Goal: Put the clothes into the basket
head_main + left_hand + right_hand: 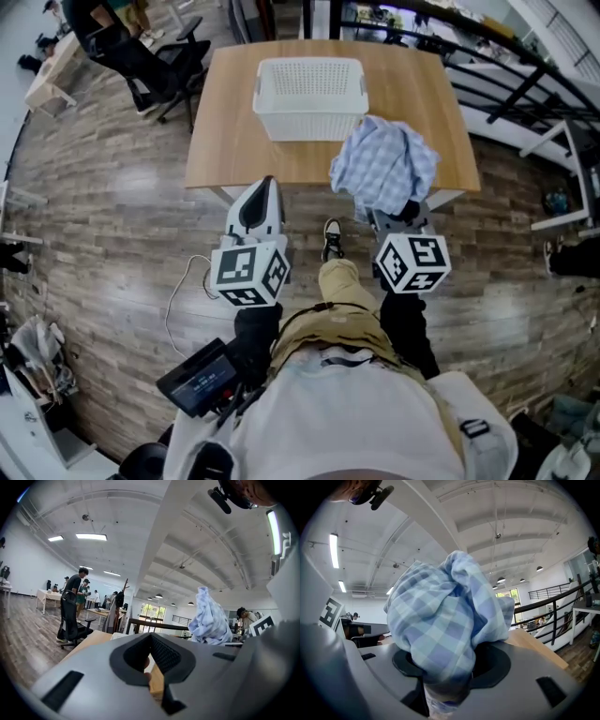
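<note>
Blue-checked shirt [384, 167] is being held bunched in the clamped jaws of the right gripper [446, 679], over the near edge of the table [225, 141], near the white basket [309, 98]. Left gripper [263, 189] is being carried with jaws together, empty.

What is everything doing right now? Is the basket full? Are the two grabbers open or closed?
basket: upright on the table, looks empty.
checked shirt: bunched up, held over the table's near edge, not in the basket yet.
right gripper: closed on the checked shirt.
left gripper: jaws together, nothing in them.
</note>
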